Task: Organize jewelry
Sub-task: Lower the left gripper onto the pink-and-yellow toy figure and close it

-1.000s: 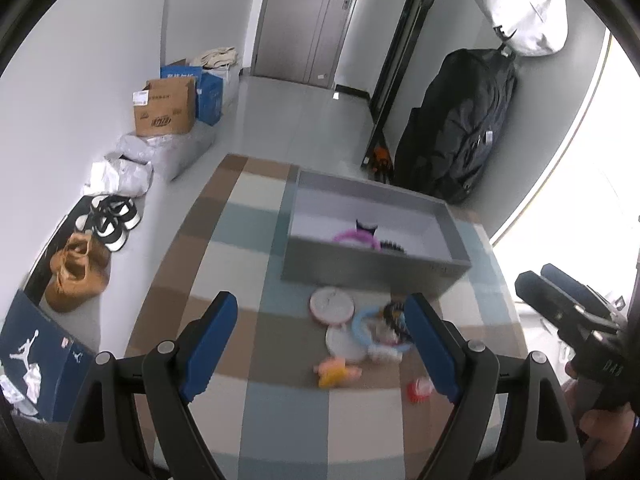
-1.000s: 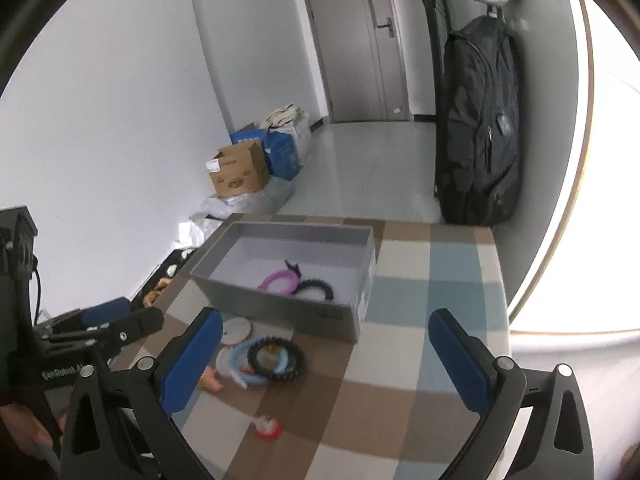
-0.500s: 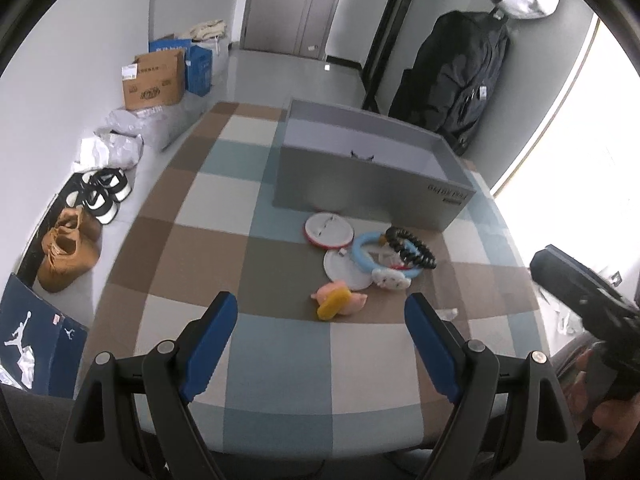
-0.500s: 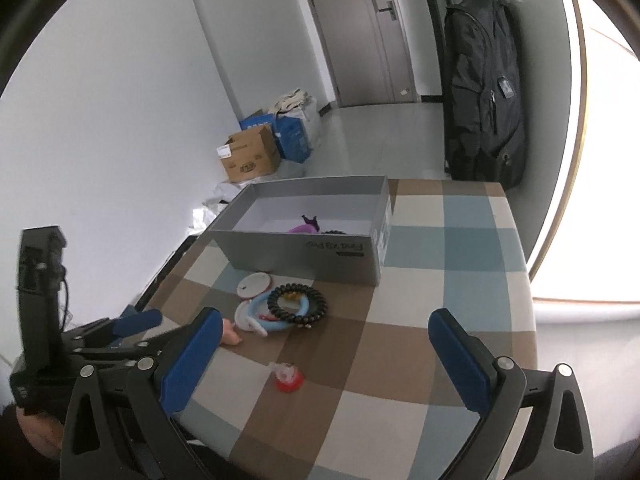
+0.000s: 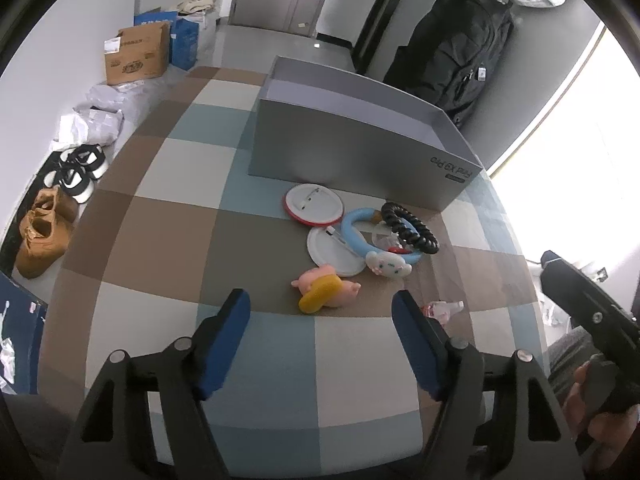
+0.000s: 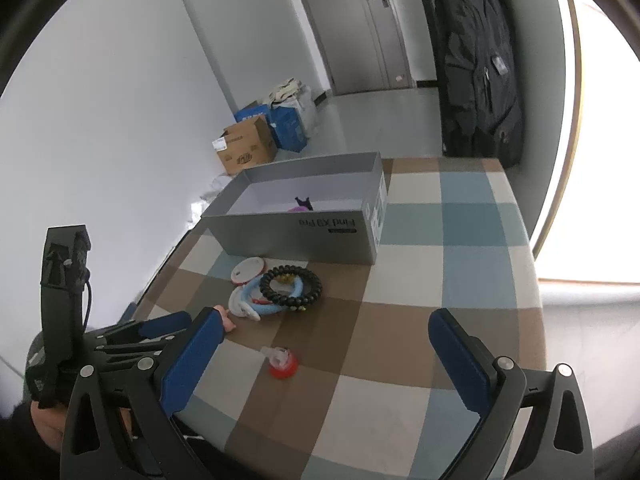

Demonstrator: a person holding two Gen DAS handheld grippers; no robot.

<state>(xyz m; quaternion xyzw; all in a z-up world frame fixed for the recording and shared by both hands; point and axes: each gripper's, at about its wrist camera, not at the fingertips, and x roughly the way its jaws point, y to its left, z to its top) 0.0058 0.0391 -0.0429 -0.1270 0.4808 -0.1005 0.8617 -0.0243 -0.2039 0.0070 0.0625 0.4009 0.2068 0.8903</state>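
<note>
On the checked table (image 5: 168,208), trinkets lay piled before the grey box (image 5: 344,152). The left gripper (image 5: 320,316) had dipped toward the pink figure (image 5: 326,288), its empty jaws just narrowing, probably lining up a pick; the right gripper (image 6: 324,344) gaped empty.

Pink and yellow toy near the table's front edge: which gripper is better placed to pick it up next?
Left, probably. The left gripper is open, jaws just narrowed, nothing between them, with the pink and yellow toy just ahead. The right gripper faces the red-based piece.
</note>
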